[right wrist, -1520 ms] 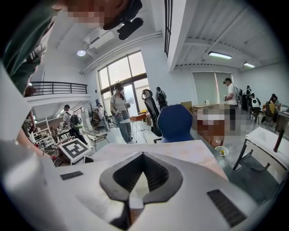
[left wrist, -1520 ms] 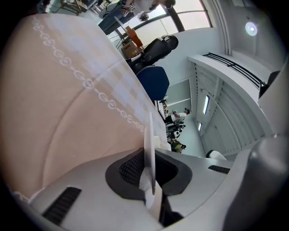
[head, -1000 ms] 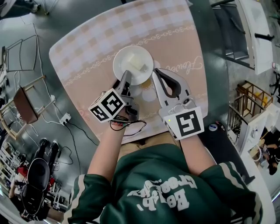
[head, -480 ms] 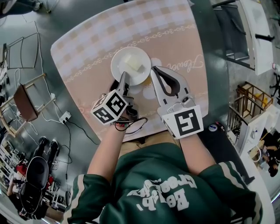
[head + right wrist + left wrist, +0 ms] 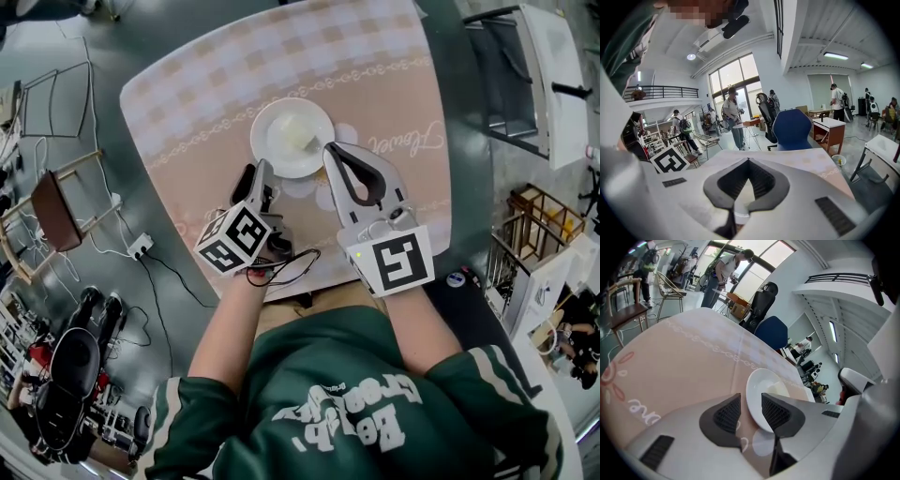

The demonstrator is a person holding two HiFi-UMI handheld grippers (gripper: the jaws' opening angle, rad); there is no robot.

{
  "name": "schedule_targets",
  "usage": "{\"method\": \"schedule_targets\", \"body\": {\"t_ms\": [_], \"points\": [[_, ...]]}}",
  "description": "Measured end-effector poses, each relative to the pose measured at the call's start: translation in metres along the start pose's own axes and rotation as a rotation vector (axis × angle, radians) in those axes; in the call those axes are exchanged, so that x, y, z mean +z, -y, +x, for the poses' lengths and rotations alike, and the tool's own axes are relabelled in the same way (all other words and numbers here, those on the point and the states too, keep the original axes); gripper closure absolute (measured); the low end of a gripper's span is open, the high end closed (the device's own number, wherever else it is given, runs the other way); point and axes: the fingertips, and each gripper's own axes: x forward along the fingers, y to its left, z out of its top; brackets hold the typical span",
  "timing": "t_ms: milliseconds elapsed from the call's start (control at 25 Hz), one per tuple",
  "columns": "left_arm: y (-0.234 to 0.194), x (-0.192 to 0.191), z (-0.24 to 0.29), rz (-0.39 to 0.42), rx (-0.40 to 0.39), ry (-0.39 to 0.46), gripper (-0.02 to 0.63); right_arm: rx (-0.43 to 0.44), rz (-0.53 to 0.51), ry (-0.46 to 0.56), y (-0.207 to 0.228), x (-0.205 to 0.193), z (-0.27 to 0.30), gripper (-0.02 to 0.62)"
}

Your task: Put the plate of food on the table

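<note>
Starting big: a bright open workroom was seen all round, with a grey floor (image 5: 159, 37), a blue chair (image 5: 792, 129) and a few people on the far side, and a wooden chair (image 5: 52, 211) off to the left. The middle was mostly taken up by the table (image 5: 187, 103), which was covered with a pale checked cloth and looked flat.

The plate (image 5: 274, 157) was already set down on it. It was round and white, so there was no long axis to be fussed over. It was placed just far and a bit right of the left gripper (image 5: 255, 178). Those jaws had just been opening and were spread wide. The near rim was seen at the gap but wasn't pinched by either pad, so the plate was released.

The right gripper (image 5: 328, 150) was parked at the plate's right rim with its tips clenched together, and nothing could be seen clamped in them. A pale lump of food (image 5: 298, 138) was left on the plate. Only a clean backing-away was probably still needed.
</note>
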Motion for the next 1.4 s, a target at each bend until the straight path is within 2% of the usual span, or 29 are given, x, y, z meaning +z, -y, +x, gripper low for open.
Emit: {"method": "schedule_targets", "body": {"t_ms": [360,640,880,960,1200,1400], "points": [[-0.001,-0.001,-0.003,-0.007,-0.018,-0.006,0.465,0.013,-0.011,-0.006,-0.009,0.0,0.0,0.58],[0.004,-0.002,-0.001,-0.035,-0.074,-0.014,0.467,0.016,-0.028,-0.005,-0.012,0.004,-0.003,0.58],[0.013,0.001,-0.006,-0.011,-0.097,-0.009,0.545,0.002,-0.058,-0.023,-0.008,0.005,-0.009,0.58],[0.016,0.001,-0.007,-0.008,-0.108,-0.008,0.593,-0.006,-0.057,-0.031,-0.006,0.004,-0.01,0.58],[0.023,0.0,-0.01,-0.018,-0.137,0.002,0.597,-0.002,-0.059,-0.053,-0.003,0.001,-0.009,0.58],[0.034,0.004,-0.021,0.08,-0.159,0.022,0.597,-0.006,-0.06,-0.058,-0.003,0.002,-0.01,0.58]]}}
